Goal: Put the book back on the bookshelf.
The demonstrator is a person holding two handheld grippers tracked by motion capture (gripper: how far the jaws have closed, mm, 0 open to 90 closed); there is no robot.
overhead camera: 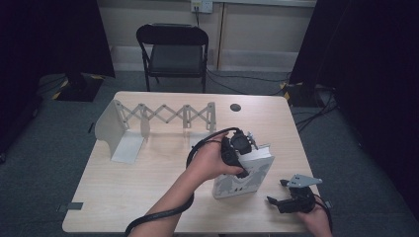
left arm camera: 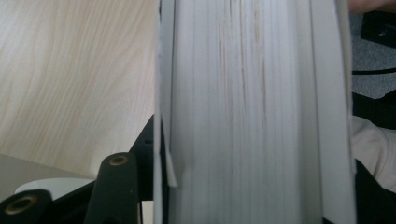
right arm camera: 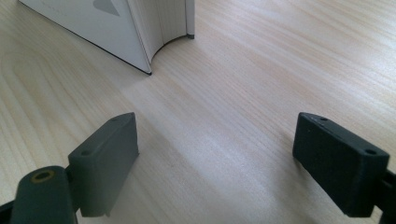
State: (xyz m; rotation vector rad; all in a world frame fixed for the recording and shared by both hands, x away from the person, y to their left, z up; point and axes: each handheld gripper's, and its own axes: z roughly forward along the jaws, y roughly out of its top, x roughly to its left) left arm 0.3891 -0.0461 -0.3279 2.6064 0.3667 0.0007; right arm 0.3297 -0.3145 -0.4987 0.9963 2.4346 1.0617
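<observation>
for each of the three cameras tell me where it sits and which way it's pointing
High view: above the person's side, facing forward and down on the table; forearms, left gripper, right gripper.
Left gripper view: on the left gripper, facing the book page edges up close; one black jaw.
Right gripper view: on the right gripper, facing along the tabletop; both jaws, apart.
Shared: all three show the book.

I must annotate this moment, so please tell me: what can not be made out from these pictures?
- The white hardcover book: its cover title is too small in the high view, and the page edges hide it in the left gripper view.
- The left claw: the hand and book cover its jaws, so its grip is unclear.
- The folding grey metal book rack: its far side is hidden.
</observation>
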